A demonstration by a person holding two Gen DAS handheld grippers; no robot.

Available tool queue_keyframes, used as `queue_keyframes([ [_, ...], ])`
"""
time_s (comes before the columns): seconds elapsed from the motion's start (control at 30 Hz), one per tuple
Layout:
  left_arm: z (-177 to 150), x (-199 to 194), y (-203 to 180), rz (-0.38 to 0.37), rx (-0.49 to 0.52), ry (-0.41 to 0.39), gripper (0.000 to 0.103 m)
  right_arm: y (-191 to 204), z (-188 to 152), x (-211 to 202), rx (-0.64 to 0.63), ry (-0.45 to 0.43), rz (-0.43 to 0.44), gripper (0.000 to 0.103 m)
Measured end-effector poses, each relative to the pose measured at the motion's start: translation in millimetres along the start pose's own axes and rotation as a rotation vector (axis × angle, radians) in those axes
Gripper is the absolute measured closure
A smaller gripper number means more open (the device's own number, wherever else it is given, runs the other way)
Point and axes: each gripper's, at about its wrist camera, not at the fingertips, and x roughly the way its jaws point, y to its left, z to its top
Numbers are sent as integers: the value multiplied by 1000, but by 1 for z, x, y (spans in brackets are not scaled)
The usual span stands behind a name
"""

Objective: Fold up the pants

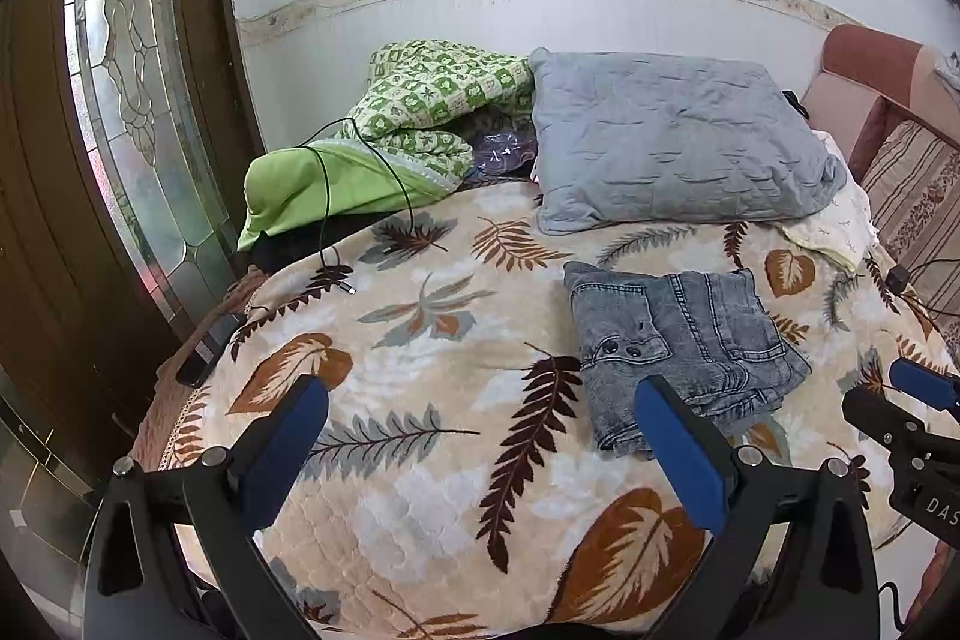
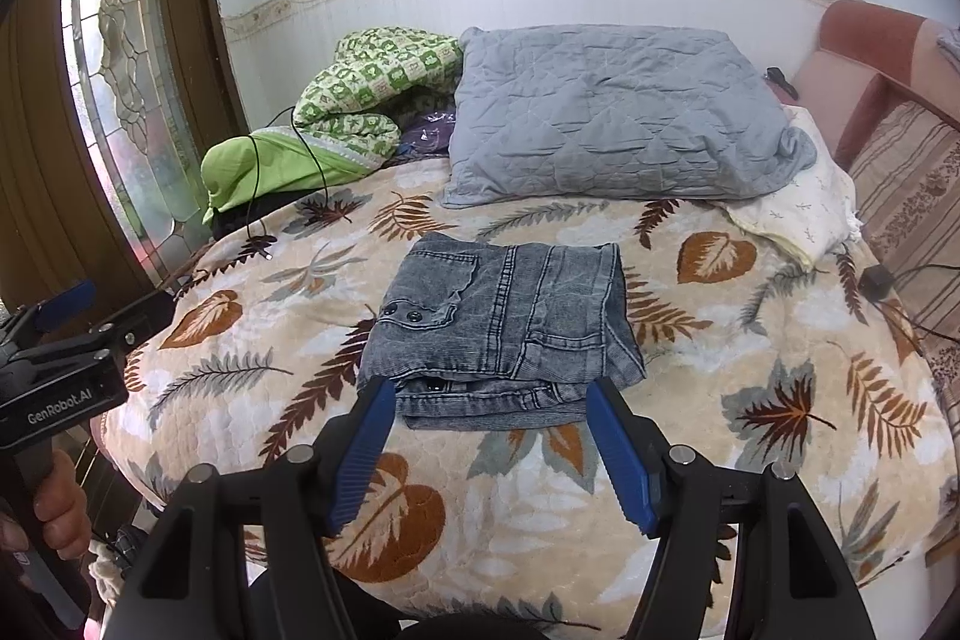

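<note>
The grey denim pants (image 2: 504, 322) lie folded into a compact rectangle on the leaf-patterned bedspread (image 2: 690, 460); they also show in the left wrist view (image 1: 678, 346), to the right. My right gripper (image 2: 489, 400) is open and empty, its blue pads on either side of the pants' near edge, held above it. My left gripper (image 1: 480, 406) is open and empty over bare bedspread (image 1: 420, 460), left of the pants. The right gripper shows at the right edge of the left wrist view (image 1: 918, 388); the left gripper shows at the left edge of the right wrist view (image 2: 66, 310).
A grey-blue pillow (image 2: 606, 112), a green patterned quilt (image 2: 360, 94) and a black cable (image 2: 282, 172) lie at the bed's far side. A phone (image 1: 210, 349) lies at the left edge. A glass-panelled door (image 1: 138, 100) stands left, a striped sofa (image 2: 906, 196) right.
</note>
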Motion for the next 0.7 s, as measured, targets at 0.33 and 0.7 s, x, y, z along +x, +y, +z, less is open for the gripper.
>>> queue_keyframes([
  [0.33, -3, -5, 13, -5, -20, -14, 1, 18, 3, -1, -38, 2, 2, 33],
  [0.7, -6, -7, 33, -17, -55, -30, 1, 33, 4, -2, -66, 11, -7, 33],
])
